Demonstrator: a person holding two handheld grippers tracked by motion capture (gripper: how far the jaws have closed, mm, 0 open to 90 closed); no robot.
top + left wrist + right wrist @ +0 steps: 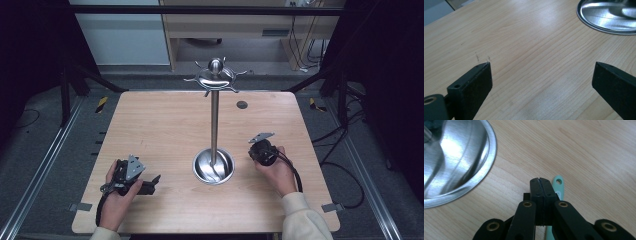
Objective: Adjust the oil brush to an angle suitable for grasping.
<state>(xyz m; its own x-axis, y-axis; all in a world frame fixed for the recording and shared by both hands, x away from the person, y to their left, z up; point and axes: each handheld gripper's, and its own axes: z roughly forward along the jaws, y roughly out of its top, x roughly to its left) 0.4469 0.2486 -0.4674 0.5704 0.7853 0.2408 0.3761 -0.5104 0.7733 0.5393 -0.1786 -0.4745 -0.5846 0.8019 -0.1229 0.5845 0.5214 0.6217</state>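
Note:
A steel utensil stand (214,120) rises from a round dish base (213,166) at the table's middle, with bare hooks at its top (215,75). My right gripper (540,180) is shut, jaws pressed flat together, just right of the dish rim (486,165). A thin mint-green handle with a hole (559,183) lies under and beside those jaws; I cannot tell whether it is pinched. In the high view the right gripper (262,152) sits in a hand beside the base. My left gripper (541,75) is open over bare wood, at the front left in the high view (150,184).
The wooden table (165,125) has a small dark round cap (242,104) near its back edge. Dark frame rails run along both sides. The dish base (604,15) lies ahead and to the right of the left jaws.

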